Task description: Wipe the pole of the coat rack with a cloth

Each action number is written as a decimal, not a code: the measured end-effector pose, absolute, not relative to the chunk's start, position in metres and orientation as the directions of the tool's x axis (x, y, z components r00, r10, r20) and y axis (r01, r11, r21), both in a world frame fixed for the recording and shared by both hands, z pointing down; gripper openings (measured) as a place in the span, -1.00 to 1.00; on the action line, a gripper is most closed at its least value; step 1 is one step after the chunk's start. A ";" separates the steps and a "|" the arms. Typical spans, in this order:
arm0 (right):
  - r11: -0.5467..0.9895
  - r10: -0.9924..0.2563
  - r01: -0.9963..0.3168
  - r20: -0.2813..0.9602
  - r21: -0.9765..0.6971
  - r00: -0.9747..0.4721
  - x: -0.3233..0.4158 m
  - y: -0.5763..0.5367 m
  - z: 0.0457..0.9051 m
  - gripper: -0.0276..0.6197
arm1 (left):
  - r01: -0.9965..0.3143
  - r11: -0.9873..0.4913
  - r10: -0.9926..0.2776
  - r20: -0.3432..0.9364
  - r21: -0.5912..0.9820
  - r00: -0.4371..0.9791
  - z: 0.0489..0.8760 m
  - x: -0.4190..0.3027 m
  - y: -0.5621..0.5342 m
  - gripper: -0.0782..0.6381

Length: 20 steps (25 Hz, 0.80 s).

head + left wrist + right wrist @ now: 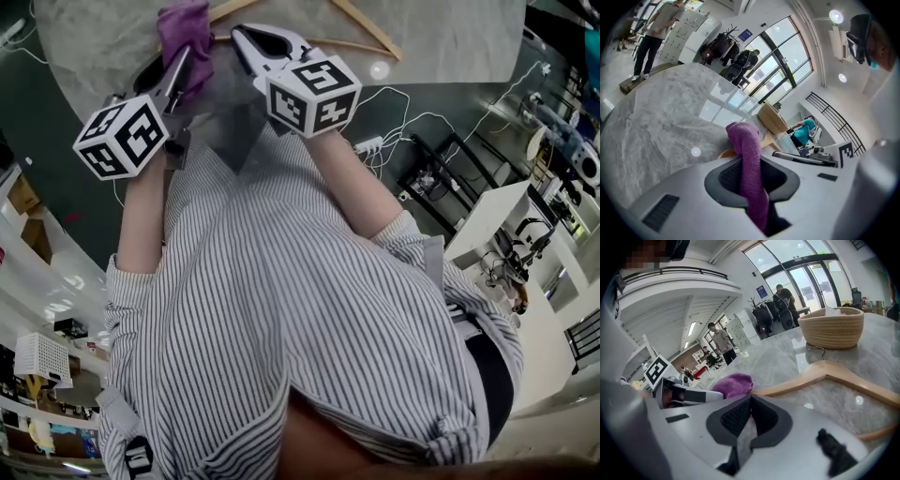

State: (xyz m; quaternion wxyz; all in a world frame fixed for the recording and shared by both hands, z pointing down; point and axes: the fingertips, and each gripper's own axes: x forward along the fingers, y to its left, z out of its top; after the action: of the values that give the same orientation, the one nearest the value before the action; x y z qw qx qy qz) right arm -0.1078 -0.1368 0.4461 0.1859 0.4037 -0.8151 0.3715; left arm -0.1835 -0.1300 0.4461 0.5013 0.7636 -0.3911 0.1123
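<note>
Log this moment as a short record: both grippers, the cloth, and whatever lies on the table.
left gripper: shut on the purple cloth, which sticks out past its jaws
right gripper: shut, nothing between its jaws
table: grey marble, under both grippers
wooden hanger: lying flat on the table, ahead of the right gripper
woven basket: upright on the table, beyond the hanger
wiping: not under way; the cloth is against no pole

One purple cloth point(184, 36), one wooden hanger point(843, 376), one woven basket point(831, 326), one table point(450, 37), two tools: left tool point(185, 54), right tool point(750, 398)
</note>
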 end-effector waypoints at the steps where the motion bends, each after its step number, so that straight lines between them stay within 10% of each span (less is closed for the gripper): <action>1: 0.400 -0.519 -0.796 0.604 -0.455 -0.605 -0.108 -0.136 0.447 -0.87 | -0.715 -0.194 -0.486 0.568 0.671 0.664 0.446 -0.186 -0.129 -0.56; 20: 0.384 -0.534 -0.802 0.598 -0.457 -0.597 -0.089 -0.135 0.445 -0.87 | -0.745 -0.205 -0.482 0.597 0.635 0.641 0.448 -0.177 -0.124 -0.56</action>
State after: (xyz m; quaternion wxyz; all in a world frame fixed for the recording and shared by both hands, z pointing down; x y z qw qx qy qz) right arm -0.0890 -0.1353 0.4445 0.1796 0.4114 -0.8122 0.3726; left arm -0.1767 -0.1240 0.4484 0.4862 0.7643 -0.4015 0.1351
